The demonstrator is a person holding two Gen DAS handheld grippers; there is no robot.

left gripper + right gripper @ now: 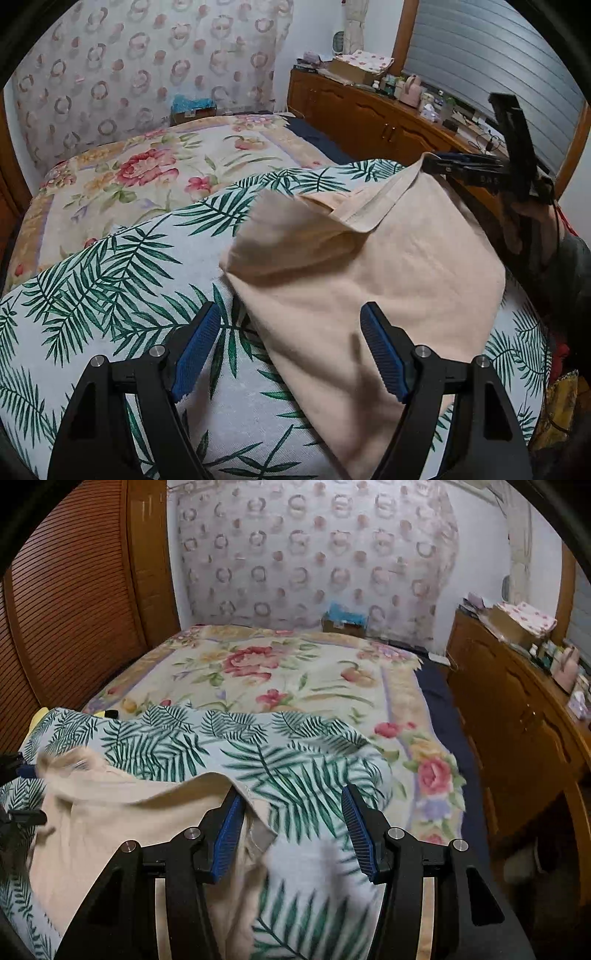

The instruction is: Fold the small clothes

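A pale peach garment lies partly folded on a white cloth with green palm leaves on the bed. My left gripper is open, its right finger over the garment's near edge. In the left wrist view my right gripper sits at the garment's far top corner, apparently touching the hem. In the right wrist view my right gripper is open, jaws wide, its left finger against the garment's edge; nothing is held between the pads.
A floral bedspread covers the bed beyond the palm cloth. A wooden dresser with clutter on top stands to the right. A wooden slatted wardrobe is at the left. A small box sits at the headboard wall.
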